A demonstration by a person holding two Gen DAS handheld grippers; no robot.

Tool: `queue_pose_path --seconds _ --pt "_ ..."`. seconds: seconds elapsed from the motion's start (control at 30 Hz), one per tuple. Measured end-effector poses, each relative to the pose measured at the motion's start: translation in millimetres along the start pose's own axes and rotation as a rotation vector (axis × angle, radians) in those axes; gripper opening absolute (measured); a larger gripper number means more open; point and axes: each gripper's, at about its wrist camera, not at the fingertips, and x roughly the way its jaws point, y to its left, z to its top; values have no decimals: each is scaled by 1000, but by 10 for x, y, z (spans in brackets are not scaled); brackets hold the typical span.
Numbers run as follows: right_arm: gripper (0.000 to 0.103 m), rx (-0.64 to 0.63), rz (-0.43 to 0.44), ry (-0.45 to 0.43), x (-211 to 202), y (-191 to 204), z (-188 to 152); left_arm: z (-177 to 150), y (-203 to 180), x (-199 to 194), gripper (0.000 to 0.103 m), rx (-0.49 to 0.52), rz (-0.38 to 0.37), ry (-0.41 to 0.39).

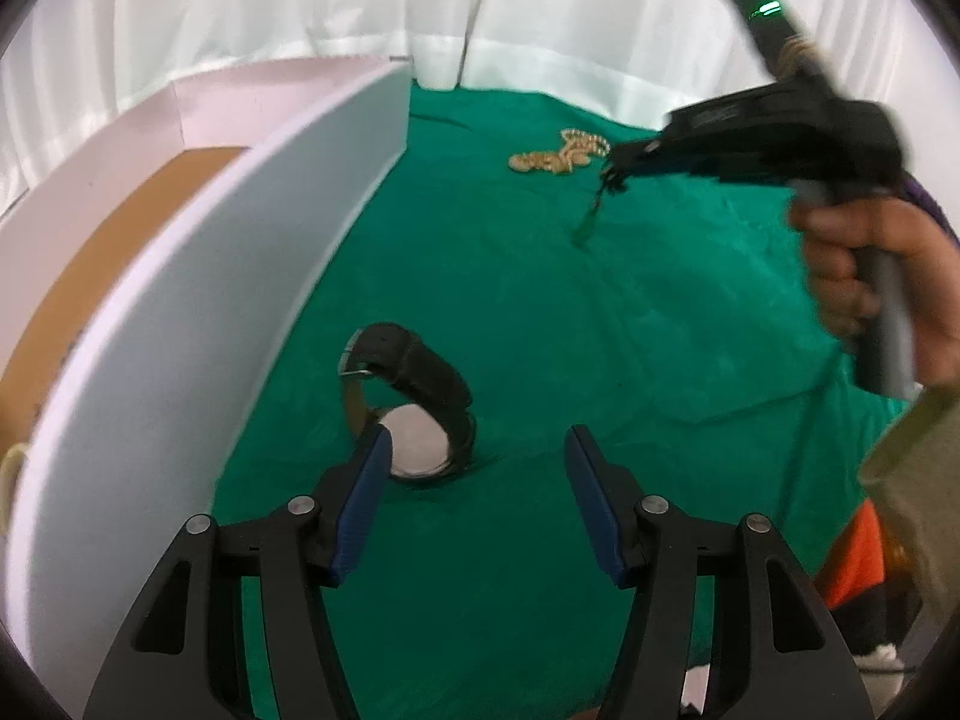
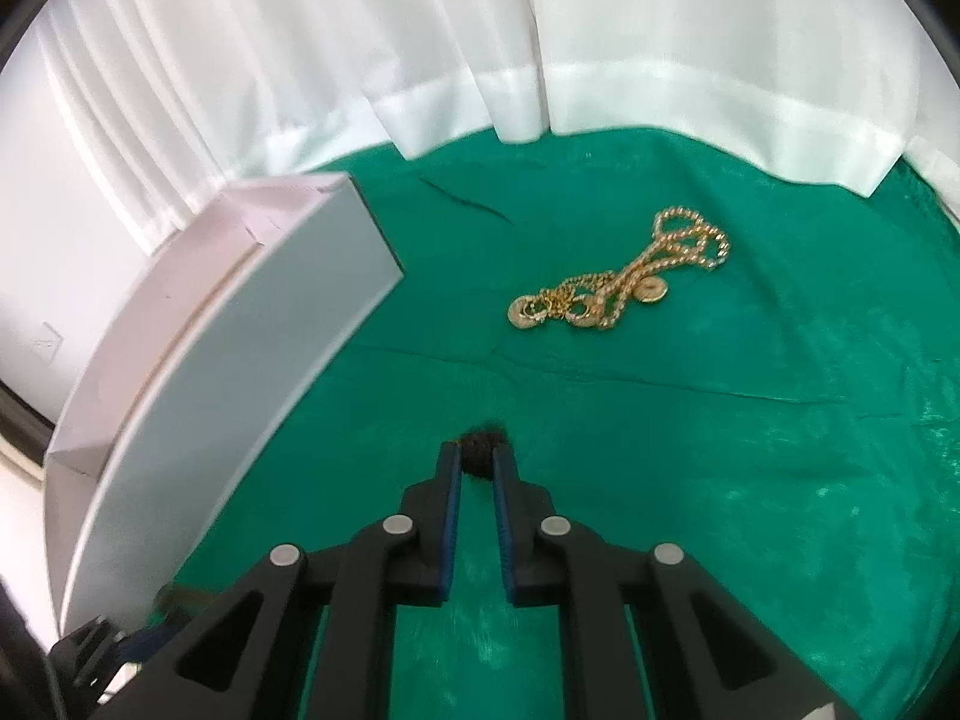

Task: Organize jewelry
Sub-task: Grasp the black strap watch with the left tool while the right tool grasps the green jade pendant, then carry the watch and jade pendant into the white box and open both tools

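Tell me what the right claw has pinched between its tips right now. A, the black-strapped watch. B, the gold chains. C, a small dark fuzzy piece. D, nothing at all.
C: the right claw is nearly shut on a small dark fuzzy piece at its tips, while the gold chains lie farther off on the green cloth and the watch sits by the left claw.

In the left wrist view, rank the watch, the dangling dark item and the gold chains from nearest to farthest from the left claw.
1. Watch: on the green cloth, just beyond the left claw's left fingertip.
2. Dangling dark item: mid-cloth, hanging from the right claw.
3. Gold chains: at the cloth's far edge, near the curtain.
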Motion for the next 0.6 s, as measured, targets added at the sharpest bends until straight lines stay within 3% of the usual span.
queue_pose_path --seconds 0.23,0.27,0.33,0.47,0.6 --pt "11 -15 57 -15 -287 15 -115 152 29 282 59 -48 -7 -25" --pt "11 -17 62 -15 -295 4 -106 178 38 306 54 -53 -6 -33" --pt "11 -28 69 -18 -341 50 -108 229 75 371 13 -74 -9 -32" --pt "11 -45 84 -40 -512 124 -93 282 158 382 8 -150 -52 -30" --pt "11 -63 102 -68 -699 207 -38 276 155 70 8 -174 -106 -66"
